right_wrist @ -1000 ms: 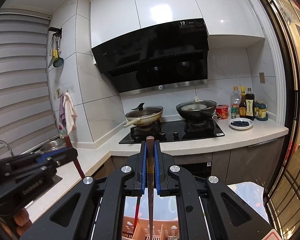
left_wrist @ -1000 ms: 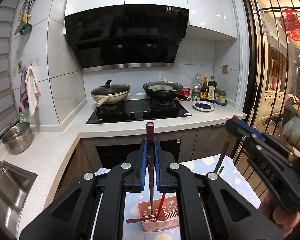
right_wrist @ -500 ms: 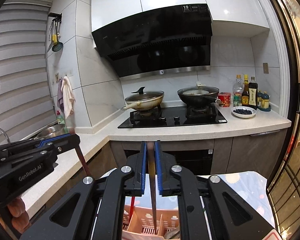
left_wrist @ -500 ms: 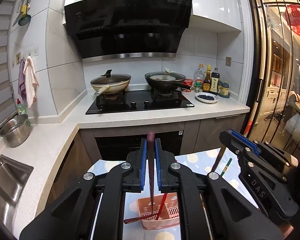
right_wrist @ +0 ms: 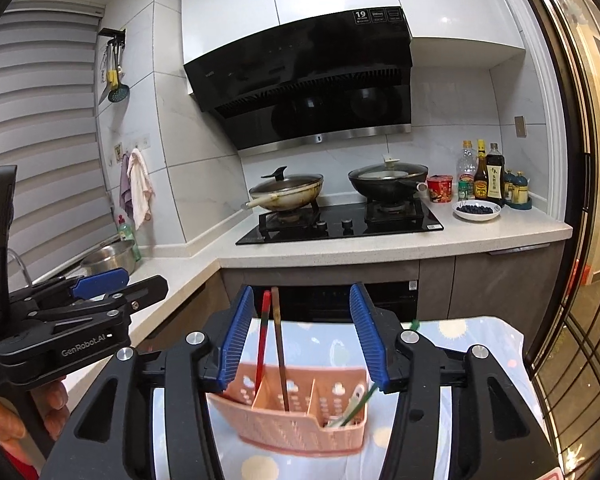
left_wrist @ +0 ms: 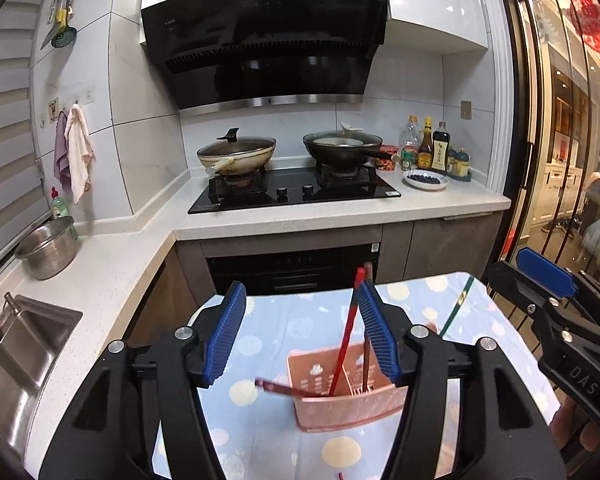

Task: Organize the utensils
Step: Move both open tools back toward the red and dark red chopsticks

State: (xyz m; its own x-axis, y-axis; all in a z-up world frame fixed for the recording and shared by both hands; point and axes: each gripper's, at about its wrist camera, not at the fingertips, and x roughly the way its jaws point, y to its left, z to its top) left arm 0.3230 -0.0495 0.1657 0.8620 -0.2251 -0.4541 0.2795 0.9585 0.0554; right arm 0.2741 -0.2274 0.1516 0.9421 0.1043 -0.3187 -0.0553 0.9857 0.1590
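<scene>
Kitchen counters wrap the back and left; nearer, a blue patterned tablecloth [right_wrist: 480, 344] carries the pink utensil caddy [right_wrist: 296, 412] (well inside its edges). Both grippers — left gripper [left_wrist: 300, 332], right gripper [right_wrist: 302, 332] — hover above, jaws spread, empty. Red chopstick [right_wrist: 262, 340] and brown chopstick [right_wrist: 280, 348] stand inside.

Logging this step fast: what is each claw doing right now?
Left claw: open, holding nothing.
Right claw: open, holding nothing.

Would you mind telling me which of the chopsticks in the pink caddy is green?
The thin green chopstick leaning in the right-hand compartment of the caddy; the red chopstick and brown chopstick stand further left.
</scene>
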